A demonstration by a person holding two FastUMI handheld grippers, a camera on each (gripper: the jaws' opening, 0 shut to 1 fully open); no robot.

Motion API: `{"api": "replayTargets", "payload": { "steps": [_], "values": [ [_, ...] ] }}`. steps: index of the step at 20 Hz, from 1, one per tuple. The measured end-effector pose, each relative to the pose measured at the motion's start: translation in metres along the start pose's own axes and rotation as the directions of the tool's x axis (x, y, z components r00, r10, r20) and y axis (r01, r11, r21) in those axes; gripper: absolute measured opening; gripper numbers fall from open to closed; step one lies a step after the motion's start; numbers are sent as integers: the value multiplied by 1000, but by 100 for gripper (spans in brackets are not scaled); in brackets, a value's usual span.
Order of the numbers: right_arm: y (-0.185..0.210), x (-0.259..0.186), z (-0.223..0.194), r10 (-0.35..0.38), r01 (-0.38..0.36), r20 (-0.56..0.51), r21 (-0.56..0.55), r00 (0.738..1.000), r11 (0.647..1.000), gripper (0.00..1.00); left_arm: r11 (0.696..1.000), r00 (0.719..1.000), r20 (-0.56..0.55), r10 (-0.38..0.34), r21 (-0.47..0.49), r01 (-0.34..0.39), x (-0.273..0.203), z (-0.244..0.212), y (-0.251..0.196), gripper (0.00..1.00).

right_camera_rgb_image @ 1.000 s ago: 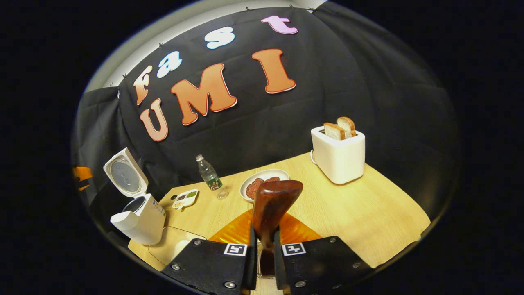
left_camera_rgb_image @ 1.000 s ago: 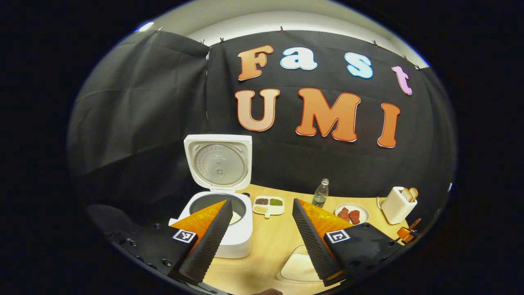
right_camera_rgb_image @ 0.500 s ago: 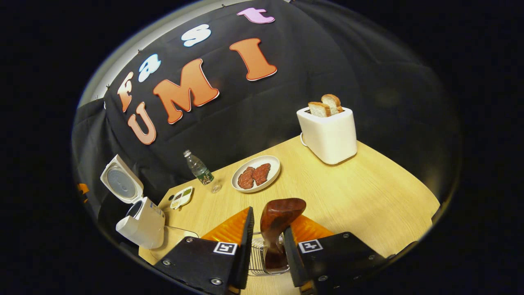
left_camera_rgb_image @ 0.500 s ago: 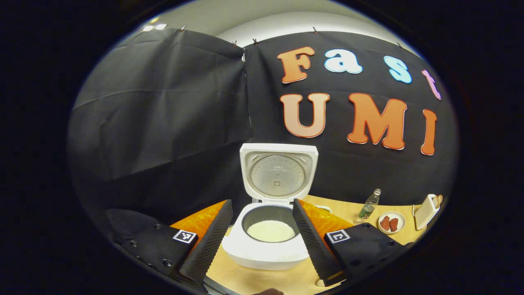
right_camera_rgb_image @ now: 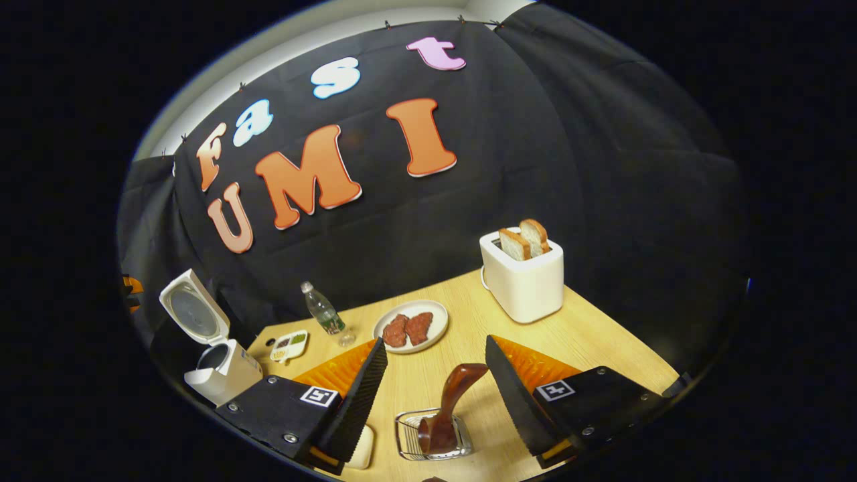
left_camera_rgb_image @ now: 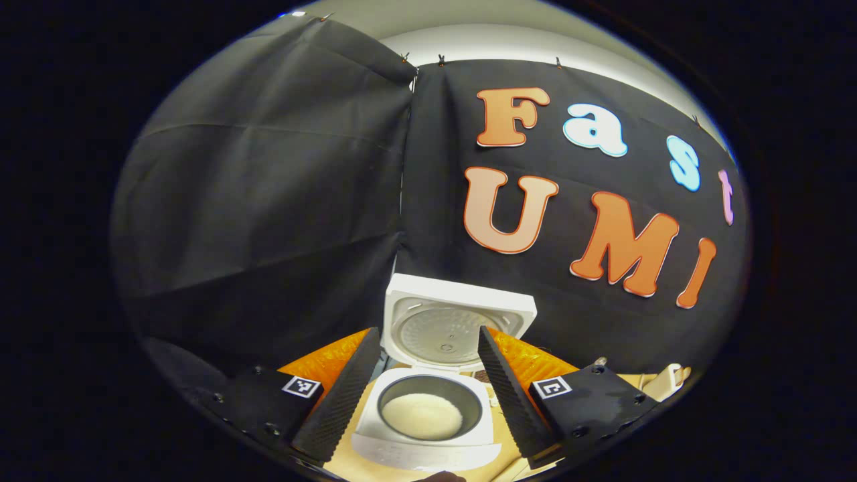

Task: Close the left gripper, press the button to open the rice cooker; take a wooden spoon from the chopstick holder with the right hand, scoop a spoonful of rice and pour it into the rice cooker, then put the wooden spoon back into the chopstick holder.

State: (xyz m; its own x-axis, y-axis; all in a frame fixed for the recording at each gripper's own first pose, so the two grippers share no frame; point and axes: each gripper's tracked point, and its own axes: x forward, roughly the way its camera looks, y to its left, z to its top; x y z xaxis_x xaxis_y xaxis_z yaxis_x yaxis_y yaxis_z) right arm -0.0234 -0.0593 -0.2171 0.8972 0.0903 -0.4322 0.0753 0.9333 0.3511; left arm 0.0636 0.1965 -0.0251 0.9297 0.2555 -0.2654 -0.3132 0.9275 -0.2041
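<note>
The white rice cooker (left_camera_rgb_image: 428,428) stands with its lid (left_camera_rgb_image: 455,321) up, and white rice (left_camera_rgb_image: 422,415) lies in its dark pot. My left gripper (left_camera_rgb_image: 428,375) hangs open just above and in front of it, nothing between its fingers. In the right gripper view the cooker (right_camera_rgb_image: 217,365) is at the far left of the wooden table (right_camera_rgb_image: 596,355). A dark wooden spoon (right_camera_rgb_image: 450,405) stands tilted in the wire chopstick holder (right_camera_rgb_image: 432,438). My right gripper (right_camera_rgb_image: 435,388) is open above it, its fingers well apart on either side of the spoon, touching nothing.
A white toaster (right_camera_rgb_image: 523,278) with two bread slices stands at the back right. A plate (right_camera_rgb_image: 412,325) with meat pieces, a water bottle (right_camera_rgb_image: 323,313) and a small divided dish (right_camera_rgb_image: 288,345) lie mid-table. A pale object (right_camera_rgb_image: 361,448) sits beside the holder.
The right gripper opened, let go of the spoon in the holder and pulled back up. The left gripper view swung toward the cooker and tilted, bringing it closer.
</note>
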Motion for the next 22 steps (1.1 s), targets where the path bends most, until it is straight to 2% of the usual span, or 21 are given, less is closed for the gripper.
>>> {"api": "replayTargets", "payload": {
  "steps": [5, 9, 11, 14, 17, 20, 21, 22],
  "values": [
    [36, -16, 55, 20, -15, 93, -64, 995, 998, 93, 998, 998, 59, -1, 59, -3, 53, 40, -6, 100],
    [58, -31, 72, 19, -4, 129, -112, 991, 994, 93, 995, 997, 76, 0, 101, -7, 109, 63, -14, 100],
    [65, -41, 72, 16, -1, 133, -113, 991, 994, 94, 994, 998, 55, -27, 108, 21, 141, 59, -25, 98],
    [66, -58, 68, -11, 30, 140, -137, 990, 990, 94, 985, 1000, 24, -15, 172, 10, 179, 50, -32, 98],
    [57, -75, 73, -64, 89, 170, -143, 983, 986, 94, 980, 999, -22, -27, 196, 31, 202, 35, -43, 100],
    [49, -87, 74, -92, 115, 188, -117, 978, 986, 94, 981, 989, -147, -5, 189, 33, 216, -1, -42, 100],
    [45, -88, 73, -99, 123, 192, -116, 976, 986, 94, 970, 986, -165, 27, 241, 14, 213, -2, -40, 100],
    [44, -87, 73, -100, 123, 190, -115, 977, 986, 94, 970, 985, -170, 23, 243, 20, 214, -1, -41, 100]
  ]
}}
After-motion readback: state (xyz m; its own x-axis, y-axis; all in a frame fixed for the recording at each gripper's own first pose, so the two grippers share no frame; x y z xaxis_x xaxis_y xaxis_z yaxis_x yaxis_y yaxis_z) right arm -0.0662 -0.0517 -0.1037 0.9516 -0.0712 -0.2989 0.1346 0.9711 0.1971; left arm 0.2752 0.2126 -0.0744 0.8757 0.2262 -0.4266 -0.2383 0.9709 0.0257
